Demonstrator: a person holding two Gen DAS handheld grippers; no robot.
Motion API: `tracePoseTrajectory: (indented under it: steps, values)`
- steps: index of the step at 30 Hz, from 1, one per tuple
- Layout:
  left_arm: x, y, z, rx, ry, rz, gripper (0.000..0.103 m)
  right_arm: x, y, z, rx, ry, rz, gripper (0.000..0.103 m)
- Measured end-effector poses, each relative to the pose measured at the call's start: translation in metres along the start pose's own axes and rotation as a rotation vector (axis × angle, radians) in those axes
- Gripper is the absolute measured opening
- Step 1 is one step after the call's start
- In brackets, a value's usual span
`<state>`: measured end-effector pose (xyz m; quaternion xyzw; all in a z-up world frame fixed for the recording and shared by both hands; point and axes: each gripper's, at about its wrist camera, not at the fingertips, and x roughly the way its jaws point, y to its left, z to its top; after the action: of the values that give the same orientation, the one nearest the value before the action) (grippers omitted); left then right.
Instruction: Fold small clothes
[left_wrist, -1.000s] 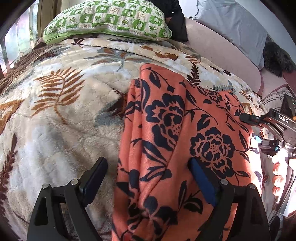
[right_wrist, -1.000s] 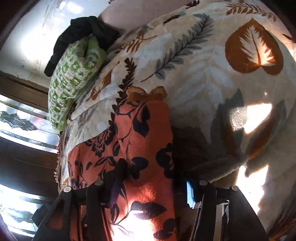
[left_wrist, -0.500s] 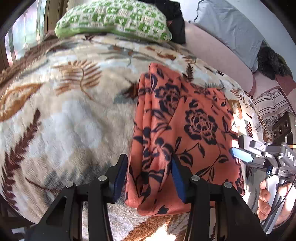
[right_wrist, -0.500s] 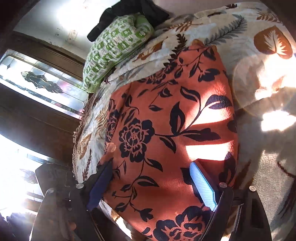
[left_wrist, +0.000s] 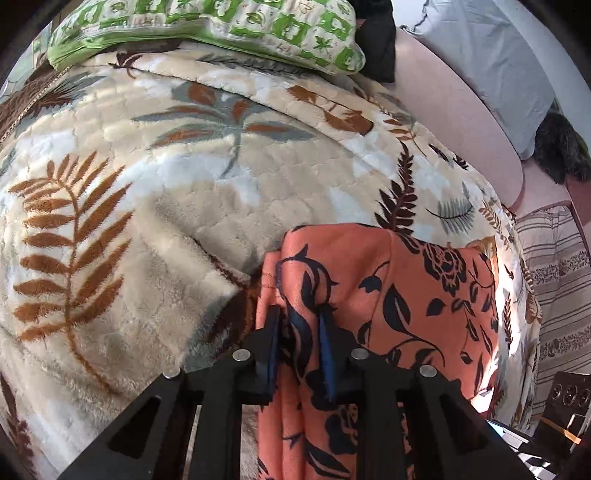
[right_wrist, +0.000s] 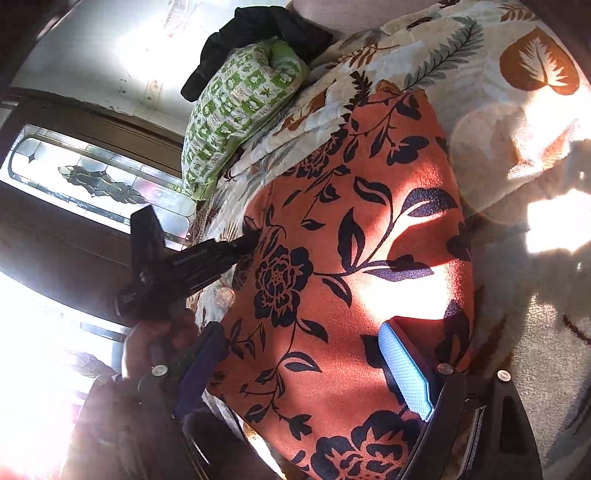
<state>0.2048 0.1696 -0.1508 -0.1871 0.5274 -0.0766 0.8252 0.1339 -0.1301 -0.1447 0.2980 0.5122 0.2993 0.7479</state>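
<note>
While your left tongs (left_wrist: 300, 345) pinched the orange floral garment's (left_wrist: 406, 295) left edge, your right tongs (right_wrist: 306, 369) gaped, straddling its near end.

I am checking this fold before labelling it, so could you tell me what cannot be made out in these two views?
- Left wrist view: the orange floral garment runs off the bottom edge, so its near end is unseen; the left gripper, jaws just closing, pinches its bunched edge.
- Right wrist view: window glare washes out the lower left, so the hand is barely visible.
- Right gripper: open; contact with the cloth cannot be told.
</note>
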Motion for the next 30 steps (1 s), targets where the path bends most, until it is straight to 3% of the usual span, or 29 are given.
tracePoseTrajectory:
  steps: [6, 9, 12, 13, 14, 16, 17, 18, 24, 26, 27, 30]
  values:
    - [-0.032, -0.019, -0.013, 0.111, -0.052, 0.081, 0.028, -0.001, 0.001, 0.0, -0.01, 0.008, -0.007, 0.088]
    - [-0.074, -0.032, -0.044, 0.176, -0.127, 0.104, 0.035, -0.002, 0.002, 0.001, 0.001, 0.006, -0.012, 0.088]
    - [-0.106, -0.034, -0.083, 0.179, -0.173, 0.063, 0.051, -0.006, 0.004, 0.0, 0.018, -0.002, -0.017, 0.088]
    - [-0.109, -0.032, -0.095, 0.176, -0.172, 0.052, 0.052, -0.007, 0.005, 0.0, 0.02, -0.004, -0.022, 0.088]
    - [-0.107, -0.031, -0.106, 0.184, -0.155, 0.062, 0.052, -0.008, 0.007, 0.0, 0.021, -0.006, -0.028, 0.088]
    - [-0.079, -0.013, -0.117, 0.132, -0.071, 0.121, 0.028, -0.009, 0.009, -0.002, 0.019, -0.009, -0.04, 0.088]
    - [-0.066, 0.0, -0.119, 0.069, -0.031, 0.061, 0.029, -0.008, 0.01, -0.002, 0.015, -0.008, -0.044, 0.088]
    - [-0.066, 0.009, -0.12, 0.024, -0.044, 0.027, 0.034, -0.007, 0.01, -0.002, 0.018, -0.006, -0.044, 0.088]
    - [-0.109, -0.021, -0.12, 0.138, -0.157, 0.127, 0.035, -0.027, 0.021, -0.007, 0.016, -0.024, -0.03, 0.088]
    - [-0.116, -0.027, -0.123, 0.153, -0.184, 0.135, 0.045, -0.038, 0.026, -0.014, 0.009, -0.048, -0.011, 0.088]
    - [-0.115, -0.028, -0.123, 0.158, -0.18, 0.144, 0.055, -0.041, 0.026, -0.018, 0.013, -0.051, 0.009, 0.088]
    - [-0.088, -0.021, -0.127, 0.147, -0.095, 0.253, 0.056, -0.033, 0.016, -0.026, 0.053, -0.012, 0.047, 0.088]
